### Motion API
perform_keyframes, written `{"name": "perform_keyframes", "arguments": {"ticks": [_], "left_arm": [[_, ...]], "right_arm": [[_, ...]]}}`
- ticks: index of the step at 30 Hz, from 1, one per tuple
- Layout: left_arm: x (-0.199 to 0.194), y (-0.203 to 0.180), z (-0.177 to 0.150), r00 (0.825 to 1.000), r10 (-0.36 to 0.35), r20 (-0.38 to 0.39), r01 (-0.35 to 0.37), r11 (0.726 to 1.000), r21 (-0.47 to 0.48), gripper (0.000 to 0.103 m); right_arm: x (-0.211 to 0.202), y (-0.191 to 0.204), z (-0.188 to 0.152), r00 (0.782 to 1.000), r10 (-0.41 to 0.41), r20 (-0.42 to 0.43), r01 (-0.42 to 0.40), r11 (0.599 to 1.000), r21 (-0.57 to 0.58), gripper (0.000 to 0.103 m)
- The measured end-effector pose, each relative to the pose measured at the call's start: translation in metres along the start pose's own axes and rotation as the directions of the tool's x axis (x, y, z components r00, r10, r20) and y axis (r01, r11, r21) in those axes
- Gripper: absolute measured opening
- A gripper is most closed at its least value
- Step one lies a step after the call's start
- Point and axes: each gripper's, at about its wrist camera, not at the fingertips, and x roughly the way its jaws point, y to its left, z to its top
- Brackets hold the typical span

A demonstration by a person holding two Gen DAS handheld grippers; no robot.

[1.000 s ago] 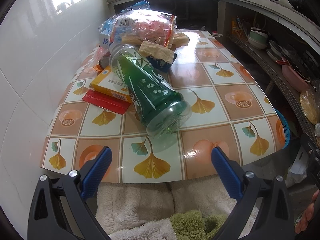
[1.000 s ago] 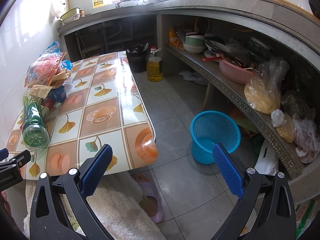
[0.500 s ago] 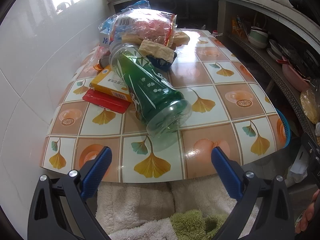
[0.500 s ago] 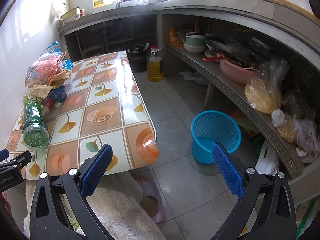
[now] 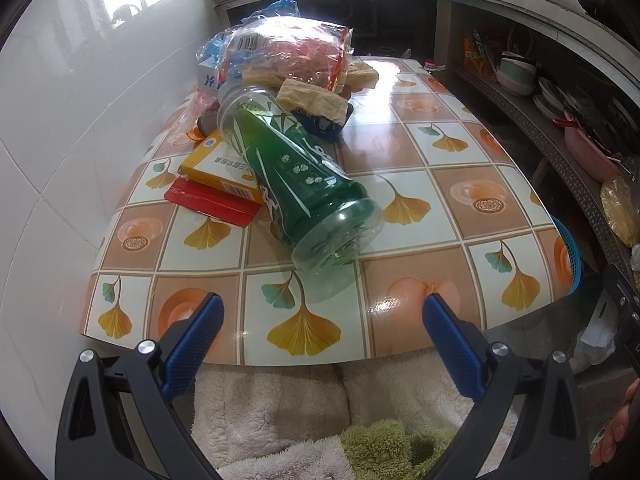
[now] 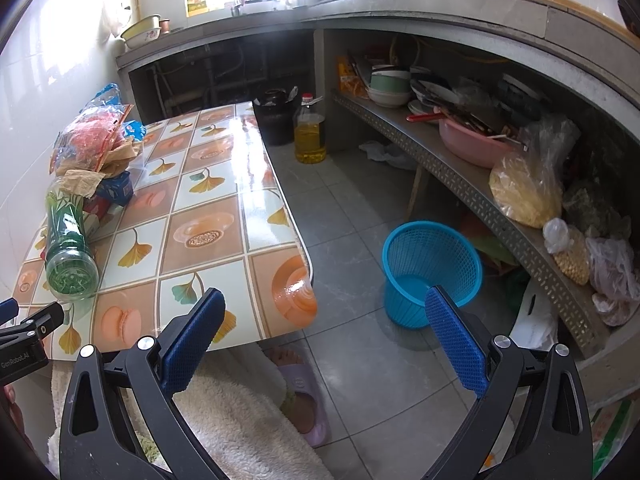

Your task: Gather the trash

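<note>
Left gripper (image 5: 320, 312) spread wide and empty, we're lined up on the green bottle (image 5: 298, 184) lying on the counter (image 5: 460, 200), so next we push forward and close around its base

We find the table's (image 5: 420, 208) right half bare and passable; the green bottle (image 5: 296, 184) and piled wrappers (image 5: 288, 52) block its wall side. Floor around the blue basket (image 6: 432, 264) lies open.
</note>
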Motion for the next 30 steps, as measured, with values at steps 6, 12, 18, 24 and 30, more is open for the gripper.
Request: {"name": "perform_keyframes", "arguments": {"ticks": [6,12,18,24,30], "left_arm": [[0.0001,0.0003,0.0002,1.0,0.0,0.0,0.0,1.0,0.0,0.097],[0.0016,0.0012,-0.0008,1.0,0.0,-0.001,0.0,1.0,0.0,0.097],[0.0017,0.0012,-0.0007,1.0,0.0,-0.002,0.0,1.0,0.0,0.097],[0.0018,0.0012,-0.0006,1.0,0.0,-0.003,0.0,1.0,0.001,0.097],[0.005,0.0031,-0.001,1.0,0.001,-0.006,-0.001,1.0,-0.002,0.097]], "right_arm": [[0.0004,0.0005,0.0007,1.0,-0.001,-0.001,0.001,1.0,-0.001,0.096],[0.0007,-0.0002,0.0004,1.0,0.0,-0.001,0.0,1.0,-0.001,0.096],[0.0009,-0.0001,-0.0015,1.0,0.001,-0.001,-0.001,1.0,0.0,0.096],[0.0013,0.0,-0.0013,1.0,0.001,-0.001,-0.001,1.0,0.0,0.096],[0.0017,0.0006,-0.0011,1.0,0.002,-0.001,-0.002,1.0,-0.001,0.096]]}}
